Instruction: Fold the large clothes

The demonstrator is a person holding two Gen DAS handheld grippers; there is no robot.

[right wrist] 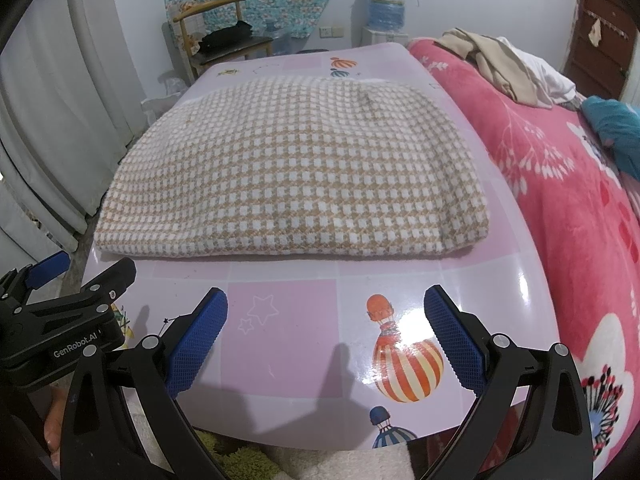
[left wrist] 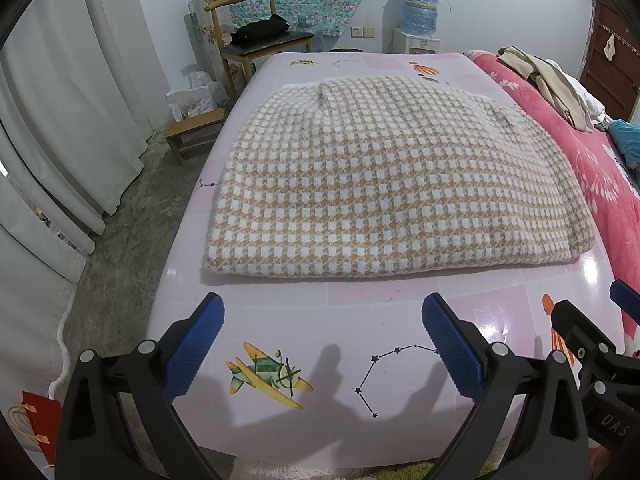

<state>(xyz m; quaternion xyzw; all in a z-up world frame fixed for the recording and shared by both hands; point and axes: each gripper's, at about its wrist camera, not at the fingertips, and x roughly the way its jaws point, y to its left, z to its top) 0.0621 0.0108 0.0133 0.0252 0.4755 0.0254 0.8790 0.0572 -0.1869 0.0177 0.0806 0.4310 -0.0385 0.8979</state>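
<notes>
Both jaws stand wide, holding nothing — the left gripper [left wrist: 322, 344] hovers over the tabletop's [left wrist: 360, 308] near edge, where a printed aeroplane [left wrist: 269, 374] shows. Right gripper [right wrist: 326, 338] sees a striped balloon [right wrist: 406, 362] instead; the folded checked garment [right wrist: 292, 176] lies mid-tabletop, long axis left-to-right.

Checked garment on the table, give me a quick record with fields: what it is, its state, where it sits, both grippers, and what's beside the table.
item: checked orange-and-white knit garment
state: folded into a thick flat rectangle
location: on the pink cartoon-print table, toward its far half
left hand-held gripper: open, empty, above the near table edge, short of the garment
right hand-held gripper: open, empty, likewise short of the garment
beside table: pink floral blanket with beige clothes on it
</notes>
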